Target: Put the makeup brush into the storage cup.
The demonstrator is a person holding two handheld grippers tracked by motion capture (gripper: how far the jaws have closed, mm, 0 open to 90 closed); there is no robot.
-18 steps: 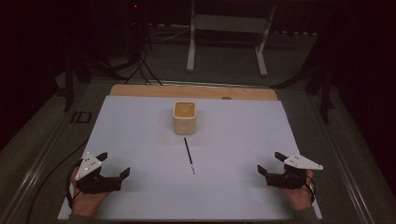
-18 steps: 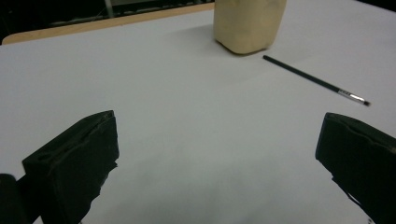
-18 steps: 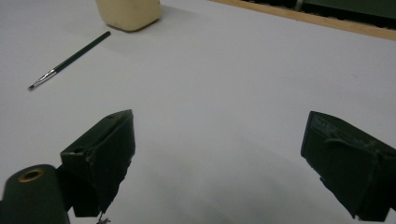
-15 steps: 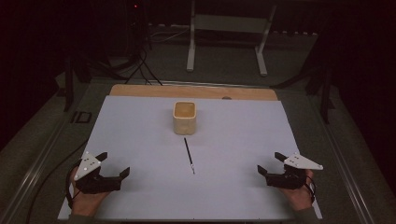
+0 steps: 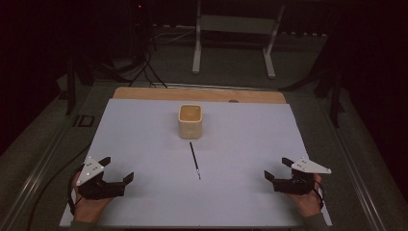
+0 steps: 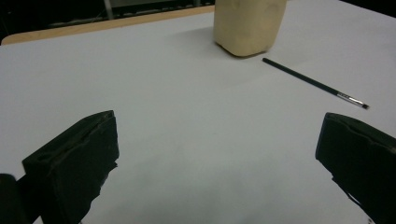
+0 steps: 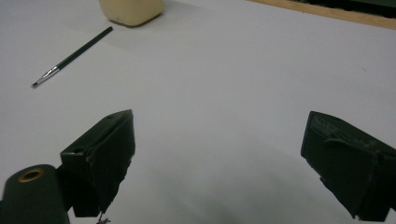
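brush [image 5: 194, 160] | unlabelled, before cup [image 5: 190, 121] | tools apart, gaping, empty

Bare sheet [image 5: 144, 144] all round; cup [image 5: 190, 121] behind brush [image 5: 194, 160].

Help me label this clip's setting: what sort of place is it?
Probably a lab or studio recording bench. A white sheet covers the table, holding just a cream cup and thin brush; behind it, a dark room with a metal stand and floor cables.

Cream cup [image 5: 191, 121], dark green brush [image 5: 194, 160], white tabletop [image 5: 240, 159], black tools
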